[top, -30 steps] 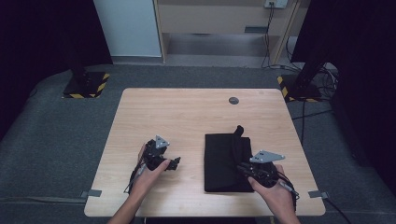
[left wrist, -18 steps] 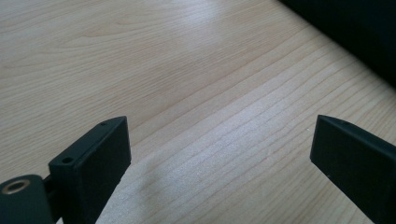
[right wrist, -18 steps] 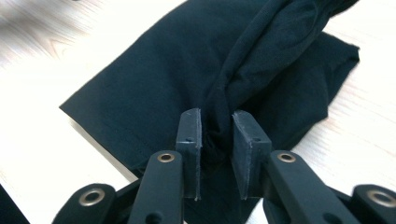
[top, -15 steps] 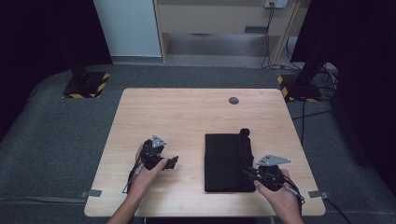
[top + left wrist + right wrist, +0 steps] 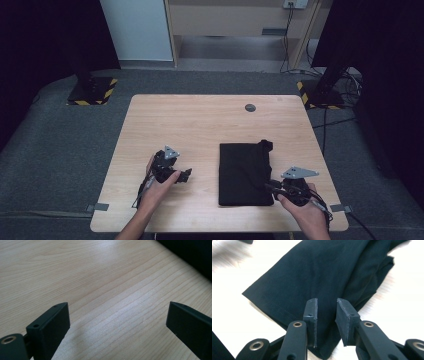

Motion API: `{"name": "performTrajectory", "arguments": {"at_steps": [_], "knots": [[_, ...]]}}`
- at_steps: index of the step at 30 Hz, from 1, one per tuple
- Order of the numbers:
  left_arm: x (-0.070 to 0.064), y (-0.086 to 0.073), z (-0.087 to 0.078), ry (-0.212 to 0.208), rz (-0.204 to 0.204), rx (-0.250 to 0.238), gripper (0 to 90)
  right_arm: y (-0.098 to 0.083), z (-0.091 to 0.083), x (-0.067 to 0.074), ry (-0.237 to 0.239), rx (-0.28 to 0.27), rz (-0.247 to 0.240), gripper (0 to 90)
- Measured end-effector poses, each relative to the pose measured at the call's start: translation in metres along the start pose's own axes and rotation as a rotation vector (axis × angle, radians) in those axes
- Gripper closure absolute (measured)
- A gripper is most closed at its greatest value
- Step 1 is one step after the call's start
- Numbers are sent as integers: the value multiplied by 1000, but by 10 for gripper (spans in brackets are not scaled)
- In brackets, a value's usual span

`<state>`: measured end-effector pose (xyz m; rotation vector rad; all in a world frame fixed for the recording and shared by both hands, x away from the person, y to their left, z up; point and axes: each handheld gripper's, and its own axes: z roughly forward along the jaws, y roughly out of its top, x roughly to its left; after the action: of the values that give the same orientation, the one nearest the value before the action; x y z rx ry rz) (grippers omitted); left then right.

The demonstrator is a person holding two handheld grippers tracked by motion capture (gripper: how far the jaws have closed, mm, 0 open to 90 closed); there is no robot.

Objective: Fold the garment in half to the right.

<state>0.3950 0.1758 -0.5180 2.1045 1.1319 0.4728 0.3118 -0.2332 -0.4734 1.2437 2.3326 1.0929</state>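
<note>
Right gripper hovering at near right corner of folded black cloth garment, long axis running away; jaws just parting, empty. Left gripper idling wide open.

The right gripper has drawn back off the folded black cloth toward the table's near edge, its jaws just opening a little and parted with the cloth's near corner lying under them, apparently not pinched. The flap once raised ahead of the jaws now lies flatter at the far corner.
</note>
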Motion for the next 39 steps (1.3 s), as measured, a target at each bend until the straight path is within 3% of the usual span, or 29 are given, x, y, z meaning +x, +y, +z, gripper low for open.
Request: {"name": "performTrajectory", "arguments": {"at_steps": [7, 12, 17, 22, 25, 29, 32, 35, 39], "knots": [[-1, 0, 0, -1, 1, 0, 43, 15, -5, -10, -35, -21, 8, 683], [-2, 0, 0, 1, 7, 1, 43, 26, 13, -13, -45, -6, 1, 645], [-2, -1, 1, 0, 9, 4, 43, 45, 26, -26, -70, -11, 18, 639], [-2, -3, 2, 2, 5, 7, 43, 56, 40, -35, -78, 20, 19, 646], [-2, -3, 2, 2, 8, 12, 43, 57, 50, -38, -73, 38, 24, 689], [-3, -4, 2, 1, 7, 12, 43, 55, 56, -41, -63, 39, 19, 860], [-2, -5, 2, 3, 8, 17, 43, 54, 54, -45, -54, 10, 62, 885], [-2, -6, 2, 3, 8, 19, 43, 50, 52, -49, -57, 20, 84, 886], [-1, -5, 0, 7, 6, 13, 44, 41, 43, -53, -27, -24, 159, 885]]}}
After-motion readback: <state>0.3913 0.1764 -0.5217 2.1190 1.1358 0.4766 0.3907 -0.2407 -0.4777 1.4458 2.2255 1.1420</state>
